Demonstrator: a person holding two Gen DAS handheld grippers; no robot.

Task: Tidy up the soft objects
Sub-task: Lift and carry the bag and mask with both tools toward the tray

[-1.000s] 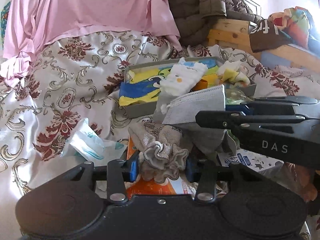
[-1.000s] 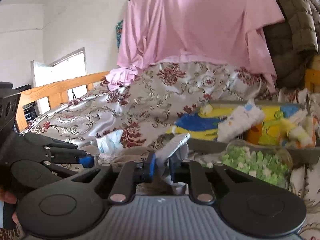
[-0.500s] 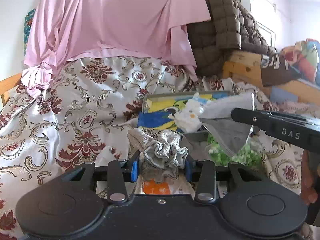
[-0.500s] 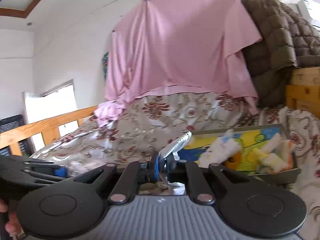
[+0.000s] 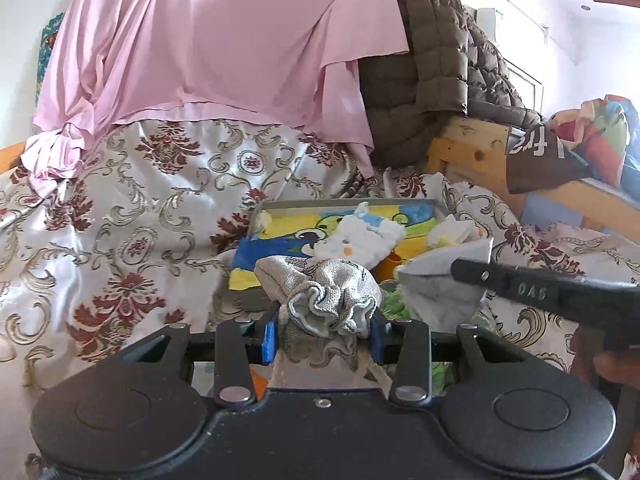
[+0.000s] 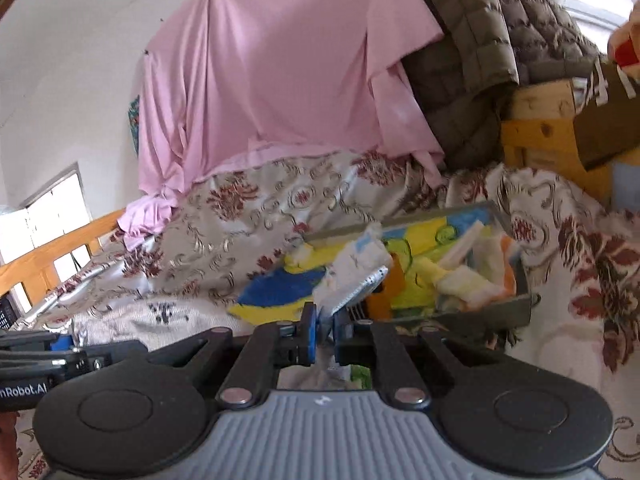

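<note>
My left gripper [image 5: 322, 332] is shut on a crumpled grey knit cloth [image 5: 328, 300], held just above the bedspread in front of the tray. A grey tray [image 5: 344, 202] with a yellow-and-blue picture liner lies on the bed and holds a white sock [image 5: 360, 236] and other small cloths. My right gripper [image 6: 325, 332] pinches a grey-white face mask [image 6: 356, 286] over the tray's near edge [image 6: 480, 308]. Its jaws are opening, with the mask still between the pads. From the left wrist, the mask [image 5: 440, 280] hangs off the right gripper's black finger [image 5: 520, 288].
A floral satin bedspread [image 5: 140, 200] covers the bed. A pink sheet [image 5: 220, 40] and a brown quilted jacket [image 5: 432, 60] hang behind the tray. A wooden frame [image 5: 468, 148] with bright bedding stands at the right, a wooden rail [image 6: 60, 248] at the left.
Both grippers have risen and come nearer the tray. The right one carried the mask across to the tray's front, and its pads have parted slightly. The left still holds the grey cloth.
</note>
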